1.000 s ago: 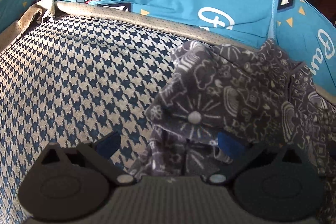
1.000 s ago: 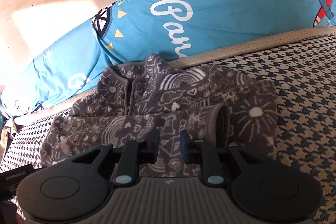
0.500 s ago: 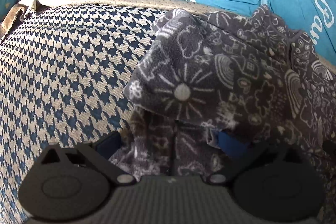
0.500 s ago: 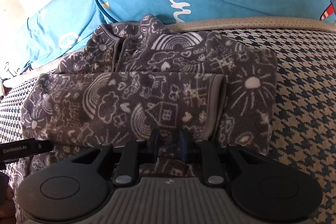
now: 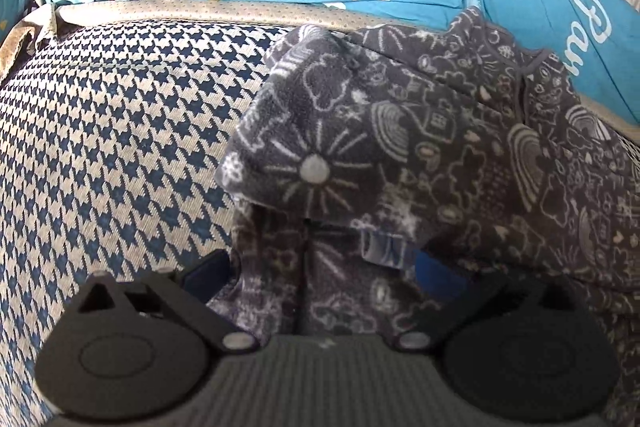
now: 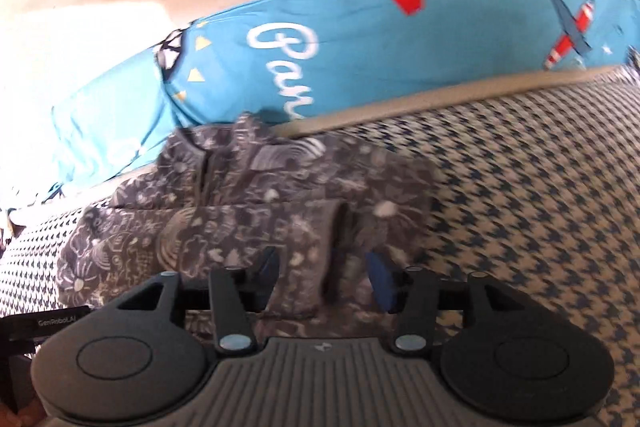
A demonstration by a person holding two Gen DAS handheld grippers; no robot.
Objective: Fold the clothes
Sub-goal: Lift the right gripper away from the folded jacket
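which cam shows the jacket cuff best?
Right wrist: the grey-trimmed cuff of the jacket lies in full view, though blurred, between the opening right gripper jaws. Left wrist shows only folded body fabric, no cuff.

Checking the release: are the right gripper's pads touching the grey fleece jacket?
Cannot tell. In the right wrist view the right gripper is opening with the jacket between its jaws; blur hides any gap.

R wrist view motion-blurred; jacket point(image 6: 256, 211) print smeared. Jacket cut off at L view's right edge; pillow point(image 5: 560, 39) lettering partly hidden.
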